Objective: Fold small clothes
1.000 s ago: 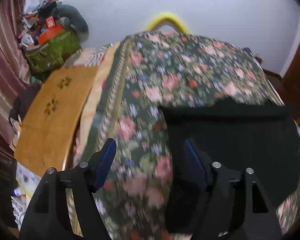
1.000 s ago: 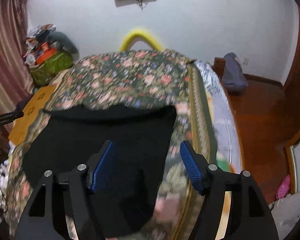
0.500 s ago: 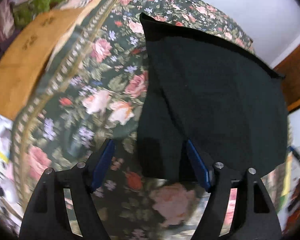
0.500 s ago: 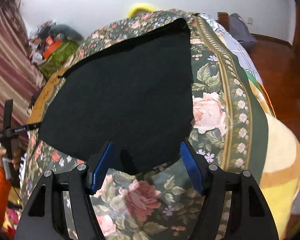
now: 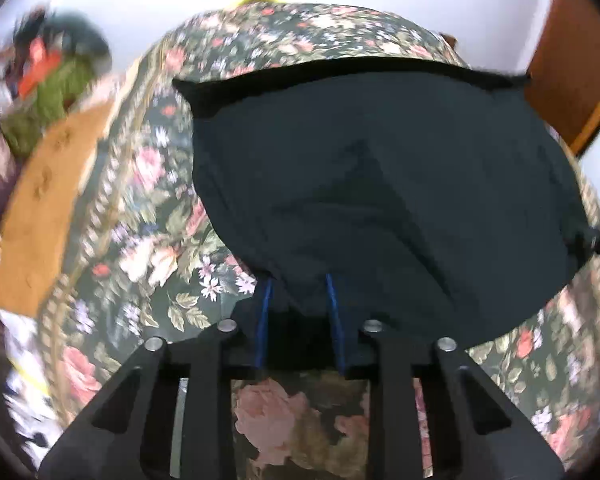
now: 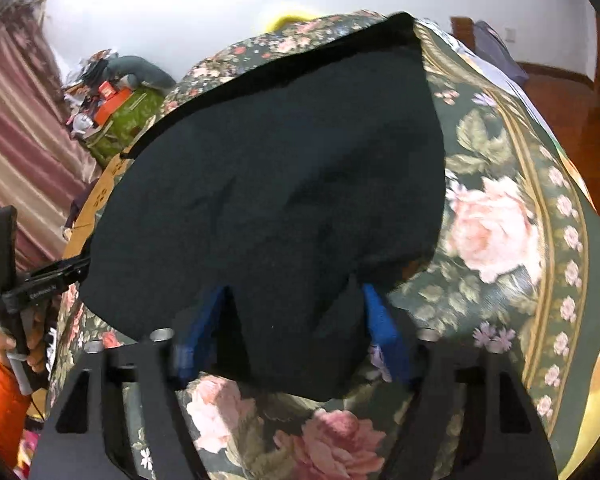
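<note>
We saw one dark garment [image 5: 380,184] lying spread on the floral bedspread [image 5: 148,208] of the bed, its far edge a straight hem and its near edge bunched where both tools met it. There were two hand-held grippers. The left hand-held gripper [image 5: 298,288] had its two blue fingers [image 5: 265,312] standing narrow and closing, with a fold of the garment's near left edge between them; the cloth draped over the tips, so we could not tell whether the pads already pressed on it. The right hand-held gripper [image 6: 294,300] had its two blue fingers [image 6: 376,320] set wider and also closing, with the garment's near right edge gathered between them and puckered up toward the tips.

In the right wrist view the left hand-held gripper showed again at the far left [image 6: 40,280], held by one hand [image 6: 16,348] with an orange sleeve [image 6: 0,400] below it.

Left of the bedspread lay one tan blanket [image 5: 48,200]. Beyond it, by the striped curtain [image 6: 16,128], sat one green bag [image 6: 128,120] heaped with clutter. One white wall [image 6: 180,12] stood behind the bed, and wooden floor [image 6: 572,92] showed at the far right.
</note>
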A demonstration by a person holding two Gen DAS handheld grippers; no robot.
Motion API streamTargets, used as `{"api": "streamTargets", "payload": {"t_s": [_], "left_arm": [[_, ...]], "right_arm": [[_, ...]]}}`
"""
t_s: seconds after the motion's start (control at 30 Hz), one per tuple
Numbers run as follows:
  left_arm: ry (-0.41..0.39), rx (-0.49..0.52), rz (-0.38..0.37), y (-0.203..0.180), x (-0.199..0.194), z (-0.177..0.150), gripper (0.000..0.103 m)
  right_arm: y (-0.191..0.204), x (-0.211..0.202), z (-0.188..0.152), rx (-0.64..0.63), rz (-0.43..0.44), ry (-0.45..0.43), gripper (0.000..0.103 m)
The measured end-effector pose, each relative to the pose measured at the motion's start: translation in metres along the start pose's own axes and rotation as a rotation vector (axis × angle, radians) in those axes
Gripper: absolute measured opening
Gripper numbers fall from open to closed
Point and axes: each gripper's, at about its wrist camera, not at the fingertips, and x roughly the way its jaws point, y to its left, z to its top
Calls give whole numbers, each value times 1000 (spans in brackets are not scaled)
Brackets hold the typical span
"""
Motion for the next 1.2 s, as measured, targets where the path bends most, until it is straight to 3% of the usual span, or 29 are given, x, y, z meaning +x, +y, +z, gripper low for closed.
{"api": "streamTargets", "payload": {"t_s": [0.1, 0.17, 0.43, 0.53, 0.67, 0.83, 1.03, 1.2], "left_arm": [[2, 18, -6, -6, -7, -5, 20], [15, -9, -41, 0, -15, -11, 20], [69, -60, -185, 3, -61, -64, 20], [91, -36, -235, -5, -80, -79, 24], [62, -4, -159, -9, -100, -86, 40], [-25, -62, -63, 14, -117, -72, 60], [-45, -77, -41, 33, -102, -38, 64], [-41, -66, -42, 36, -70, 10, 64]], "right_arm": [[3, -3, 0, -31, 8, -4, 22], [4, -8, -1, -42, 13, -9, 18], [-7, -25, -22, -62, 54, 22, 16], [-8, -32, -29, -73, 47, 26, 15], [-13, -39, -34, -80, 42, 27, 15], [-14, -40, -30, -147, -19, 30, 14], [-31, -35, -2, -153, -77, 24, 14], [-41, -20, 32, -171, -137, 17, 14]]}}
